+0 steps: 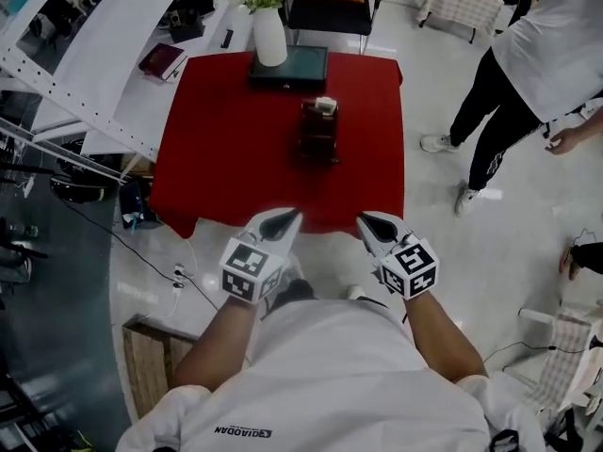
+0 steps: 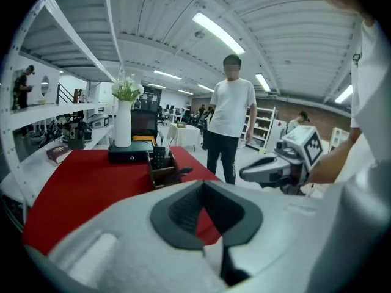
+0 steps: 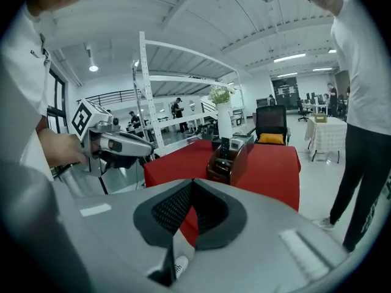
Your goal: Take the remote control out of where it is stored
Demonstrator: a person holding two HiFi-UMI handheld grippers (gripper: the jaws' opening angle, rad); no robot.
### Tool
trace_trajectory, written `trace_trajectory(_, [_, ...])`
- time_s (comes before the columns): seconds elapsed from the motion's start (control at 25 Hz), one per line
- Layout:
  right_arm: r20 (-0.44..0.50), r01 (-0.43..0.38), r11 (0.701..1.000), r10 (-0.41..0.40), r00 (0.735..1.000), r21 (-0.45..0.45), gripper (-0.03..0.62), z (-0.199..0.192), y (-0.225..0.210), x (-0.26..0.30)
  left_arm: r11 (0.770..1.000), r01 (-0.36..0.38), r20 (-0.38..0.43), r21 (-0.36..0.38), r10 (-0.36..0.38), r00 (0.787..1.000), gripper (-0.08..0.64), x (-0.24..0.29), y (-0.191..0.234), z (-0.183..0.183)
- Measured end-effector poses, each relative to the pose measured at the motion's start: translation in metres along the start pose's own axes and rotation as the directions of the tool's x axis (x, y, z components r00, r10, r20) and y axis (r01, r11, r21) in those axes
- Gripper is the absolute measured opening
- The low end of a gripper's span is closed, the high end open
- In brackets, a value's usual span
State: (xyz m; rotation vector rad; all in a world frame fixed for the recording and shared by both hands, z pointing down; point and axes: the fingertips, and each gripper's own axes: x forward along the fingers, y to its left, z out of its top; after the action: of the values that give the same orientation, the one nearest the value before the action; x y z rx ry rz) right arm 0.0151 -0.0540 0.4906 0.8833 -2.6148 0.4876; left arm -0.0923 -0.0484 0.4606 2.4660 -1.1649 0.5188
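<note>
two tools are held short of the red desk (image 1: 226, 139): left tool (image 1: 280, 224) and right tool (image 1: 370, 222), each with jaws together on nothing. remote control (image 2: 158, 157) stands upright in a dark wooden holder (image 1: 318, 137) at mid-desk, well apart from both tools.

**Matt cloth, gleaming floor**

Red cloth, matt and soft, drapes the bench (image 1: 226, 149). The white vase (image 1: 269, 36) looks smooth and glossy. The dark storage box (image 1: 318, 132) has a polished, wood-like sheen. The pale floor (image 1: 443, 252) gleams. The left hand-held gripper (image 2: 203, 185) is matt grey plastic with ribbed dark pads (image 2: 183, 211).
</note>
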Motion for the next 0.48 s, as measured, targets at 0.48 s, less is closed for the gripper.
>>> trace_trajectory(0.48, [-0.081, 0.206, 0.973, -0.215, 0.973, -0.108, 0.008, 0.009, -0.013, 0.061, 0.989, 0.134, -0.042, 0.059, -0.132, 0.99, 0.002, 0.0, 0.069, -0.001])
